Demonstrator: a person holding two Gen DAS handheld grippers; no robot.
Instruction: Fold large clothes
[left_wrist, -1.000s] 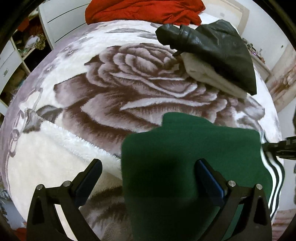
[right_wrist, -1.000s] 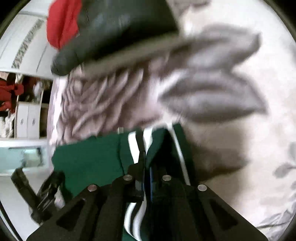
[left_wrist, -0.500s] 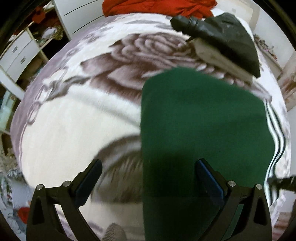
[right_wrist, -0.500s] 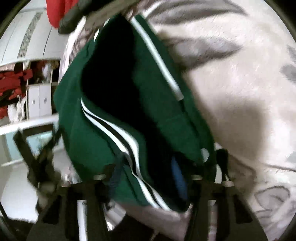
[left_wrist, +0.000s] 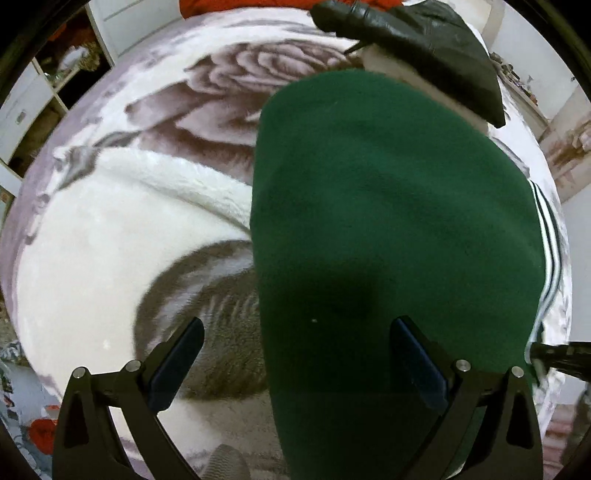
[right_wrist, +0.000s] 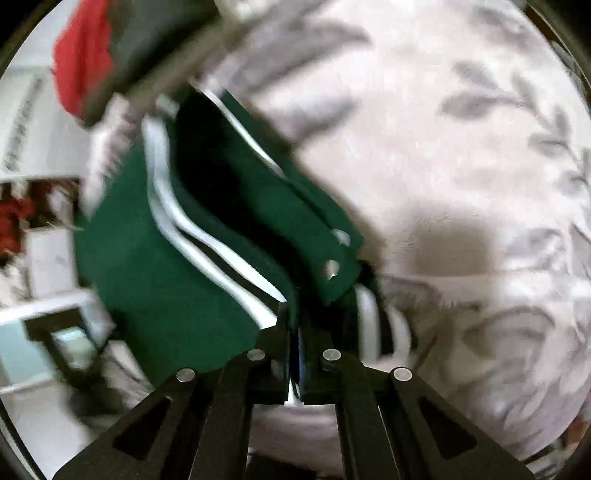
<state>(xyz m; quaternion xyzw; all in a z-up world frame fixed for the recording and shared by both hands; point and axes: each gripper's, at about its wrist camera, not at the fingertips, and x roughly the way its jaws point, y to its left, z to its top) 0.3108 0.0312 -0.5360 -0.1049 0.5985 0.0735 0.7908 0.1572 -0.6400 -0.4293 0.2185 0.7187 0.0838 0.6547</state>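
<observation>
A folded dark green garment (left_wrist: 388, 221) with white stripes along one edge lies on a bed with a rose-patterned blanket (left_wrist: 129, 221). My left gripper (left_wrist: 295, 343) is open; its right finger rests over the green cloth, its left finger over the blanket. My right gripper (right_wrist: 295, 339) is shut on the striped edge of the green garment (right_wrist: 155, 266), beside two metal snaps. The right wrist view is blurred.
A folded black jacket (left_wrist: 424, 44) lies on a beige garment at the far right of the bed, with a red garment (right_wrist: 81, 70) behind it. White drawers and shelves (left_wrist: 44, 85) stand to the left. A wall runs along the right.
The green garment has slid toward me and further across the bed. My right gripper, open half a second ago, has shut on the striped edge. The left gripper stays open.
</observation>
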